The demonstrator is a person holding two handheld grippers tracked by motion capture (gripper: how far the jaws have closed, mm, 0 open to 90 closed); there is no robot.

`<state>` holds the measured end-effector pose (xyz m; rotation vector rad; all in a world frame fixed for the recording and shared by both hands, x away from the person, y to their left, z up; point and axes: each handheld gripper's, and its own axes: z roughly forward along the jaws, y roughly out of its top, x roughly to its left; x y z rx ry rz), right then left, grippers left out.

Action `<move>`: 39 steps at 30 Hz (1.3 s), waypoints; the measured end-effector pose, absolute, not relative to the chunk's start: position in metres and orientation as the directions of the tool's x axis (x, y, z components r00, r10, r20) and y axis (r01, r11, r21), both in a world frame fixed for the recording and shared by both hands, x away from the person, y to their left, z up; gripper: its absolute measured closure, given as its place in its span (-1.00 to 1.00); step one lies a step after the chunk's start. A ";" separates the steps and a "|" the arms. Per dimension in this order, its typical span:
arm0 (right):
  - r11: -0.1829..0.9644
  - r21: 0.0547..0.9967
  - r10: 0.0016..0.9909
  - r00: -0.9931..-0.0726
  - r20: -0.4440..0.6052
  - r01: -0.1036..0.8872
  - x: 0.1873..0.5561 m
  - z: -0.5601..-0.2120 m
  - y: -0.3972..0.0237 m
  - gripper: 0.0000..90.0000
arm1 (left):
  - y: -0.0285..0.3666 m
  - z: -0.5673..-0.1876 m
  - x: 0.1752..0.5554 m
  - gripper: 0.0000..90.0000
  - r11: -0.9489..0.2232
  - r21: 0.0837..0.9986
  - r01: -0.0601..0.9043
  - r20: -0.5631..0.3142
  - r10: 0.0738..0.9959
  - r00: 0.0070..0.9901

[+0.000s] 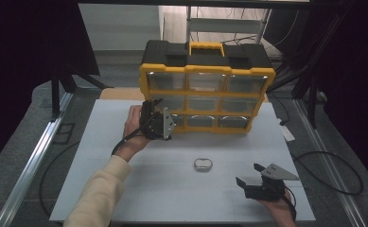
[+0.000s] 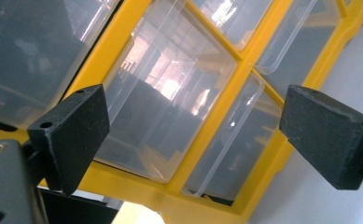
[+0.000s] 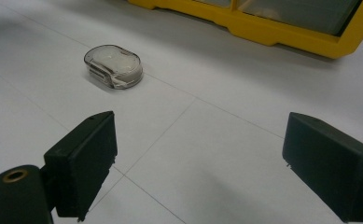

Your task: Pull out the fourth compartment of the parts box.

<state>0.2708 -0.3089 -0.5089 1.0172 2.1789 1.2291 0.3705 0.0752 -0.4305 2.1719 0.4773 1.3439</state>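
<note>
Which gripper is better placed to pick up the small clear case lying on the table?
Right. The right gripper rests open on the table near the small clear case, which lies ahead of its jaws. The left gripper is open at the yellow drawer organizer.

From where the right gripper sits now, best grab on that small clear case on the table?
Grip the clear case across its short width, on the two long flat sides, coming from above. It lies flat with rounded ends that could slip. The right gripper is open, so probably turn it first.
</note>
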 end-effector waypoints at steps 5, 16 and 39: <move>0.336 0.860 0.773 -0.635 -0.018 0.384 0.271 -0.509 -0.309 -0.76 | 0.071 -0.430 0.373 -0.79 -0.806 0.591 0.012 0.723 0.537 0.435; 0.338 0.859 0.771 -0.637 -0.019 0.385 0.271 -0.509 -0.309 -0.76 | 0.070 -0.431 0.381 -0.79 -0.805 0.592 0.025 0.723 0.545 0.424; 0.342 0.857 0.769 -0.638 -0.021 0.385 0.271 -0.509 -0.308 -0.76 | 0.070 -0.426 0.389 -0.76 -0.812 0.583 0.023 0.740 0.543 0.397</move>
